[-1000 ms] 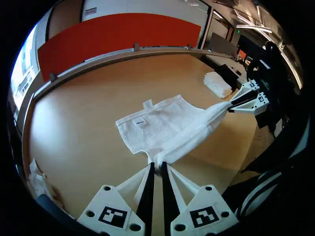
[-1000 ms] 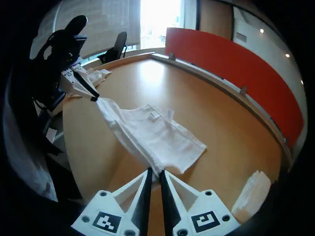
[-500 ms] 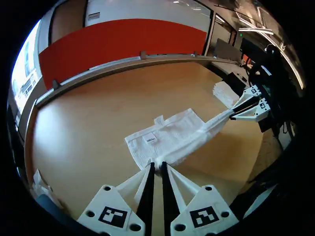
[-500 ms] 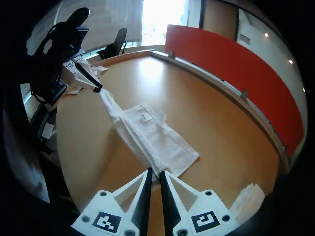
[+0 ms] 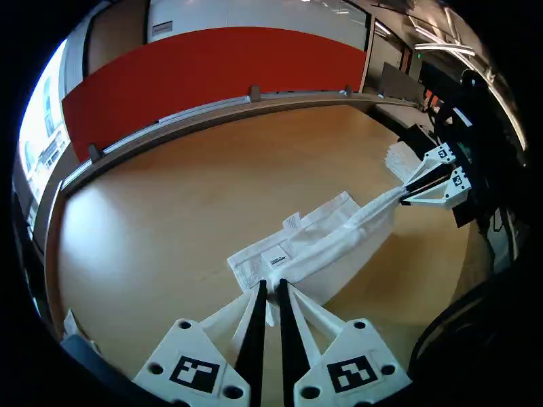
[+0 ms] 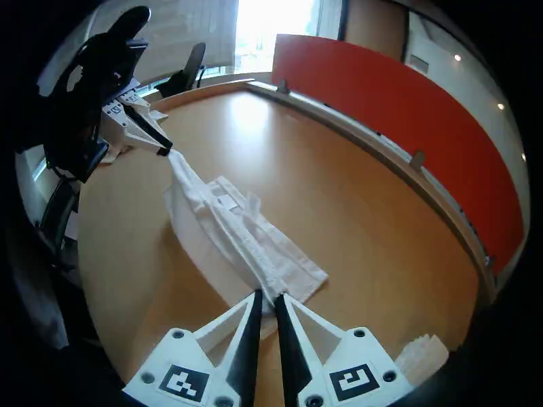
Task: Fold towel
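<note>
Closest in the left gripper view, the left gripper [image 5: 270, 285] has its two fingers pressed together on a corner of the white towel [image 5: 326, 237]. In the right gripper view, the right gripper [image 6: 267, 295] pinches the other corner of the same edge in the same way. The held edge runs taut between the two grippers and is raised off the wooden table [image 5: 170, 203].

Half a second ago that edge hung beside the flat part of the cloth. Now it has come across over it, and a fuller flap sags beneath the raised line, its lower fold down at the table. The strip of towel lying flat beyond has narrowed a good deal compared with a second ago. Its small label [image 5: 275, 258] now sits just ahead of the left fingertips, where before it lay farther out, and the hanging loop [image 5: 292, 221] is just behind it.

Farther off, a stack of folded towels [image 5: 400, 159] lies near the table's edge, just behind the right gripper. Beyond that the bare tabletop reaches to the red partition [image 5: 203, 68] along its far side. In the right gripper view, a dark chair [image 6: 193, 64] stands past the table, by the bright window.
</note>
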### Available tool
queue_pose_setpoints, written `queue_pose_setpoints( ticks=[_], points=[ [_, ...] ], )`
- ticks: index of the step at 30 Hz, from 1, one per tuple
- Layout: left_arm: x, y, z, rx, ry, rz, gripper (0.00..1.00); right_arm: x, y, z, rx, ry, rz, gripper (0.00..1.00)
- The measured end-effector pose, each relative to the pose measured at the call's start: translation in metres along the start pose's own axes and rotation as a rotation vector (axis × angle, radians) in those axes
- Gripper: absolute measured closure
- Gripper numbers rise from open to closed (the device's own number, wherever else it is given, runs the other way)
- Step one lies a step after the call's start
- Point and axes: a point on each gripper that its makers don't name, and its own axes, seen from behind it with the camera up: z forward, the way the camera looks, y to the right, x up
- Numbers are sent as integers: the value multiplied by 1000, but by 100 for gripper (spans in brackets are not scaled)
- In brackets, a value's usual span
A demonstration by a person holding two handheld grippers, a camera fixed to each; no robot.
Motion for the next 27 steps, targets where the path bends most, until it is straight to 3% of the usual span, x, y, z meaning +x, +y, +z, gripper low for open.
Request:
queue_pose_setpoints(
  ticks=[21,27],
  points=[
    [-22,-13,49,2,-52,11,87,-27,11,46,24,-82,77,85],
    [-24,-17,61,19,-57,21,87,-36,20,59,0,-108,90,76]
  ],
)
